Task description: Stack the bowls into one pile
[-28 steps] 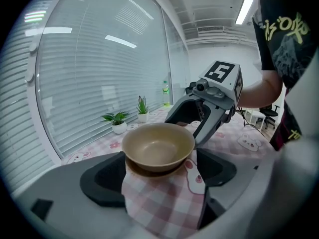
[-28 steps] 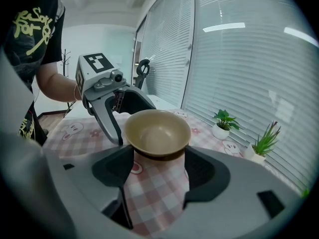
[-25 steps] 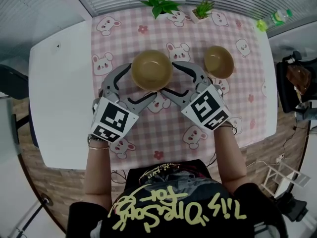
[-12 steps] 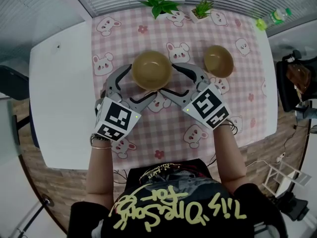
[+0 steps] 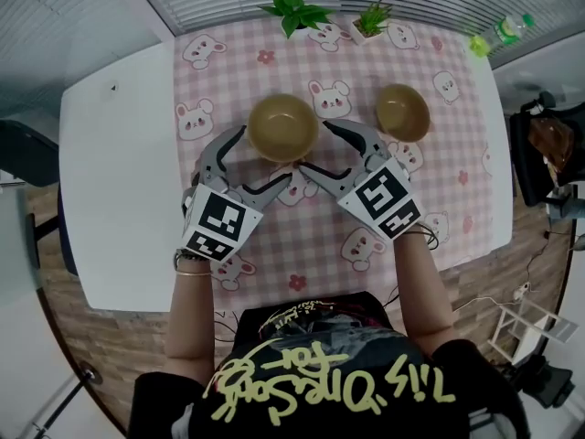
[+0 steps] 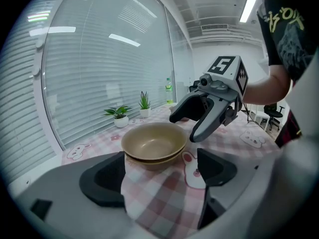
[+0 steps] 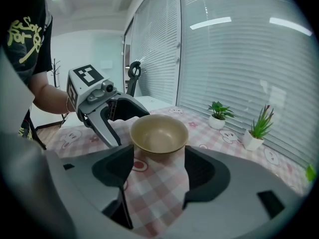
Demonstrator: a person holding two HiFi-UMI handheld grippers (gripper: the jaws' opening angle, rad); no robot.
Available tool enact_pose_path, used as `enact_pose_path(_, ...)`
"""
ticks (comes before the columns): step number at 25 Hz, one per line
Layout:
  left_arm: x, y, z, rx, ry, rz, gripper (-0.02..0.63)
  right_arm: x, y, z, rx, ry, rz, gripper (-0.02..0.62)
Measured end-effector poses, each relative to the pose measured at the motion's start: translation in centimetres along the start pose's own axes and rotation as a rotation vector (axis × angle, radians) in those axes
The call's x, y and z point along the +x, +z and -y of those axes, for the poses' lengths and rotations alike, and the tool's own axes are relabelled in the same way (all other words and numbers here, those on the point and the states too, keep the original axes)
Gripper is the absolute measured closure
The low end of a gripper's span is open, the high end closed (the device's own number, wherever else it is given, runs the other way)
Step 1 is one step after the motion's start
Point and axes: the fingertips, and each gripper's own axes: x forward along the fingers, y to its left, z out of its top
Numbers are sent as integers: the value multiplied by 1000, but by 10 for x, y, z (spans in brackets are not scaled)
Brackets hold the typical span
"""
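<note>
A tan bowl nested in another makes a low stack (image 5: 283,127) on the pink checked cloth (image 5: 311,236); both rims show in the left gripper view (image 6: 154,143). A smaller single tan bowl (image 5: 403,112) stands to its right. My left gripper (image 5: 262,156) is open at the stack's near left, and its jaws (image 6: 162,171) hold only cloth between them. My right gripper (image 5: 318,147) is open at the stack's near right, with the stack (image 7: 159,133) just beyond its fingertips (image 7: 158,171). Each gripper shows in the other's view, left gripper (image 7: 99,108) and right gripper (image 6: 209,108).
Two small potted plants (image 5: 294,9) (image 5: 375,15) stand at the cloth's far edge. A green bottle (image 5: 507,31) lies at the far right corner. Bare white table (image 5: 110,154) extends left of the cloth. Window blinds run behind the table.
My left gripper has drawn slightly back and to the right, away from the stack. The right gripper and both bowls stay where they were.
</note>
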Motion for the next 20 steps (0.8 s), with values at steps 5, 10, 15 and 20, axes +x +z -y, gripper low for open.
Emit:
enact_pose_path(5, -15, 17, -3, -18, 39, 63, 153, -17, 11, 1, 42, -31, 56, 273)
enact_pose_path(10, -42, 44, 6, -14, 51, 120, 153, -49, 37, -4, 83, -73, 148, 273)
enact_pose_path(15, -63, 65, 22, 25, 82, 208, 153, -86, 56, -9, 76, -144, 296, 273)
enact_pose_path(20, -80, 83, 35, 37, 91, 283, 153, -117, 67, -20, 84, -191, 358, 273)
